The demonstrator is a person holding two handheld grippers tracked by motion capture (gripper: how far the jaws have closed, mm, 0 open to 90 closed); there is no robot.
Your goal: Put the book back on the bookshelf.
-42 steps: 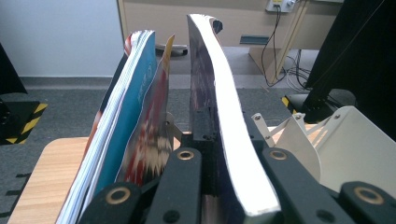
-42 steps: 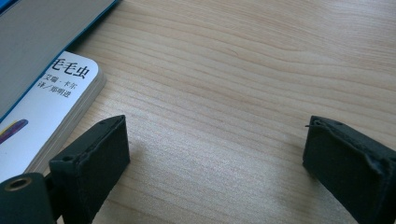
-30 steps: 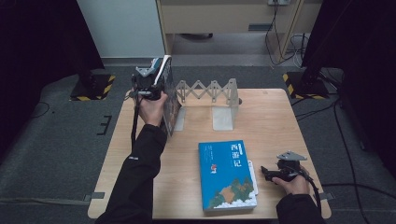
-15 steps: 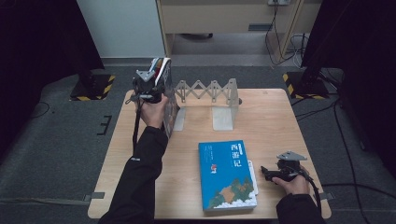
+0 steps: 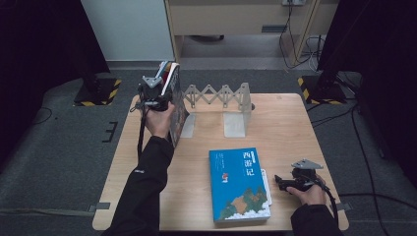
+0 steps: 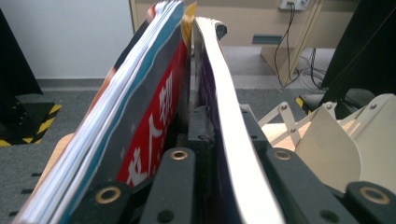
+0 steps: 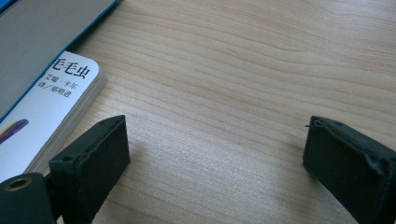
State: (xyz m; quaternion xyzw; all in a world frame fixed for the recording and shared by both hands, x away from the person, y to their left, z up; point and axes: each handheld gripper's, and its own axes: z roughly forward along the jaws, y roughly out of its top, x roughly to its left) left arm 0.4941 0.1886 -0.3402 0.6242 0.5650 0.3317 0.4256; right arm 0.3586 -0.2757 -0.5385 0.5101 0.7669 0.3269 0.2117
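Little moved; left gripper point(image 5: 164, 91) jaws, just loosening, pinch upright books point(image 6: 154, 107) beside the rack point(image 5: 221, 96); right gripper point(image 7: 215, 154) rests agape.

light: dim room, table evenly lit | shadows: soft | focus: nearest parts blurred
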